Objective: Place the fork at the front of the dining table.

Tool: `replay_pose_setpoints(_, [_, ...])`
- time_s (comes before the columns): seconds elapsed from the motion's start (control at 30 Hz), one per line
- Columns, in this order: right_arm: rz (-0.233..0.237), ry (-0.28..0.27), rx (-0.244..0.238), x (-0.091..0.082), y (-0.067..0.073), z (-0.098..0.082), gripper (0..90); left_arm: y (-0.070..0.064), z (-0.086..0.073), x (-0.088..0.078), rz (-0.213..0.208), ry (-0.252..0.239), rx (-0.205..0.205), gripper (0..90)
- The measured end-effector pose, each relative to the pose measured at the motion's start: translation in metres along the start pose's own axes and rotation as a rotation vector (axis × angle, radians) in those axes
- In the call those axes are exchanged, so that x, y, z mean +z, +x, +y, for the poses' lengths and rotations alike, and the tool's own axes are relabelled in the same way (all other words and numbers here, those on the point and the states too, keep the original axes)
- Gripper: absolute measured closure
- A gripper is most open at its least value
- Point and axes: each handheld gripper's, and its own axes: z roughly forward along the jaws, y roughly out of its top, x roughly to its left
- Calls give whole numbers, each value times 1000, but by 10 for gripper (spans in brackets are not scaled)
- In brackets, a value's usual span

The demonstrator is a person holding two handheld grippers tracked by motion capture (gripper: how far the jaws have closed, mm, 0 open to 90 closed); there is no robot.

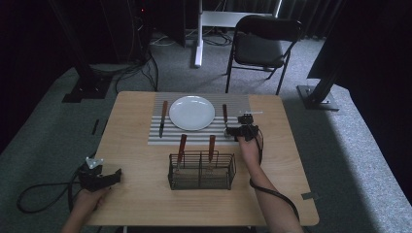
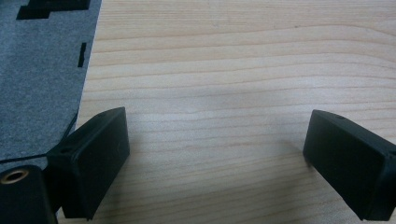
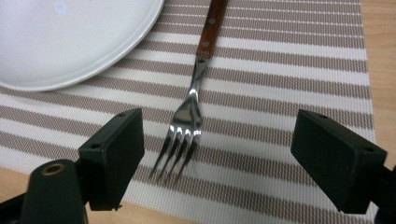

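Fork [image 3: 189, 116] on striped mat [image 3: 289, 70], right of plate [image 3: 60, 37], tines toward counter's near edge. Right tool [image 3: 212, 154]: jaws apart, straddling tines. Fork prob. light, stiff, slippery steel; grip wooden handle. Left tool [image 2: 217, 154]: apart, idle at near-left corner.

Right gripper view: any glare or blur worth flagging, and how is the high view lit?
Right gripper view: glare on the fork tines and neck, plate slightly washed out, placemat weave sharp. High view: dim, surroundings near black, table evenly lit.
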Motion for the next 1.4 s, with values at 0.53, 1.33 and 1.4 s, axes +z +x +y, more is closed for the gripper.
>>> replay_pose_setpoints(0.53, [-75, -51, 27, -21, -13, -42, 169, 0, 0, 0, 0, 0, 0, 70])
replay_pose_setpoints(1.33, [-131, -94, 85, -69, -40, -102, 169, 0, 0, 0, 0, 0, 0, 70])
replay_pose_setpoints(1.4, [-134, -101, 99, -74, -44, -108, 169, 0, 0, 0, 0, 0, 0, 70])
